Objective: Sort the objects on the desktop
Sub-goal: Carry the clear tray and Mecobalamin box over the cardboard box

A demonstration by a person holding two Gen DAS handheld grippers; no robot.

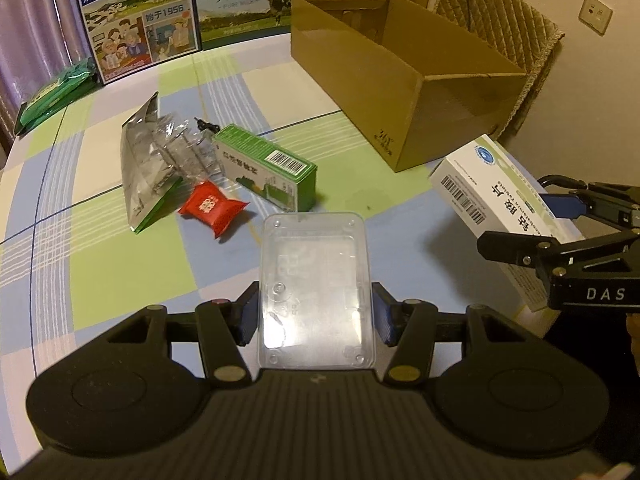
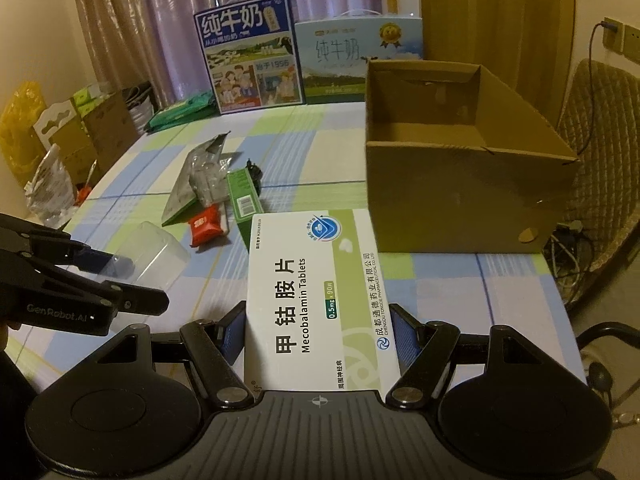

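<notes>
Your left claw is clamped on a clear plastic case, its blue pads pressing the case's two long sides. The case is held flat above the bench, which wears a checked cloth of blue, green and cream.

Your right claw grips a white and green medicine box printed "Mecobalamin Tablets", with the pads on its left and right edges. The box is lifted clear of the bench and points toward an open cardboard box that stands on the far right side of the bench. From the right wrist view, the inside of the cardboard box looks bare.

Left of centre on the bench lies a small cluster: a silver foil pouch, crumpled clear plastic against it, a green carton lying on its side, and a red wrapped packet just in front of the pouch. A small black item sits behind the carton; you cannot tell what it is.

Two milk gift cartons stand upright along the far edge, and green packets lie at the far left.
</notes>
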